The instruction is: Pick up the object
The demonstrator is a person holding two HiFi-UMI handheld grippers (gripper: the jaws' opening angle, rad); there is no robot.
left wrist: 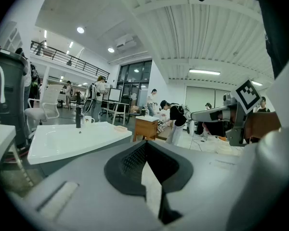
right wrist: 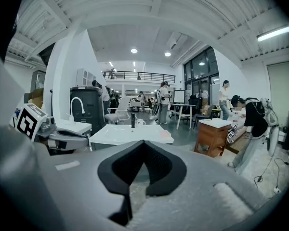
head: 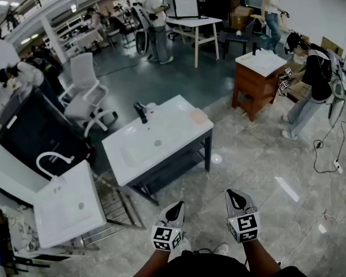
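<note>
Pickup not started. Left tongs (head: 177,205) and right tongs (head: 237,197) are both clenched, empty. Sink counter (head: 172,133) with pink item (head: 198,116) sits well ahead of them.

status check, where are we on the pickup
Both shut, empty, held low: left gripper, right gripper. Pink item, likely target, untouched on white sink counter. Only floor between, nothing blocking.

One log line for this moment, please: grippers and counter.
left gripper: shut, empty | right gripper: shut, empty | both held short of white sink counter | pink object lies on counter corner, untouched
</note>
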